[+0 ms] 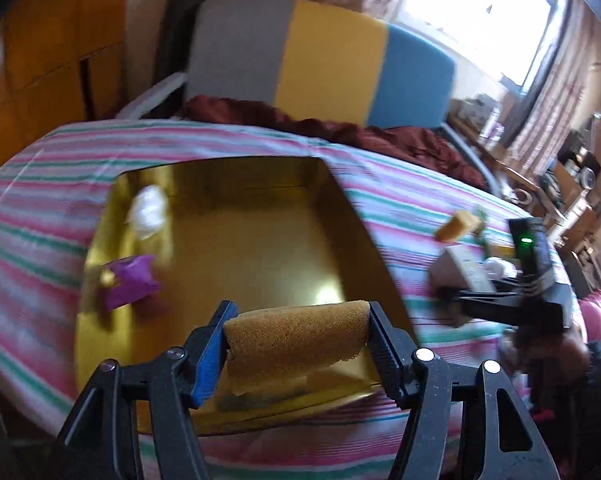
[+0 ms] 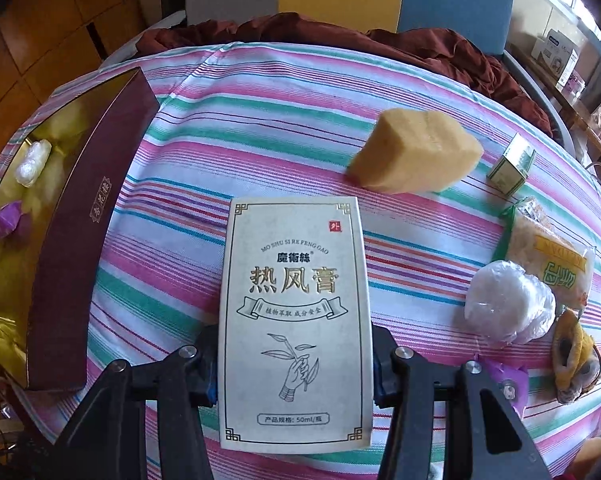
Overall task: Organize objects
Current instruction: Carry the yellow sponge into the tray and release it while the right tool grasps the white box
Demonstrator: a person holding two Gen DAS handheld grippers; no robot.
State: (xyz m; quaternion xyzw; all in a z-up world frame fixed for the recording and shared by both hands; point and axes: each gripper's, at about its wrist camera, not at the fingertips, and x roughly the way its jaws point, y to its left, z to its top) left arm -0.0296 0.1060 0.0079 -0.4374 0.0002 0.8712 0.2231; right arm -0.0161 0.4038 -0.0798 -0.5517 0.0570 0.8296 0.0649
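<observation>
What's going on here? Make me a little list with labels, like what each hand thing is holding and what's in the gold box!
left gripper: shut on a brown sponge, over the gold box
right gripper: shut on a white carton
gold box: holds a white wrapped item and a purple wrapped item
bed cover: striped pink, green and white
still outside the box: yellow sponge, small green carton, white wrapped ball

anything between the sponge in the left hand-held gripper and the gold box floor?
Nothing visible. The left hand-held gripper holds the sponge just over the gold box's near edge. The floor ahead is bare; the purple packet and white wrapped item sit at the left wall.
</observation>
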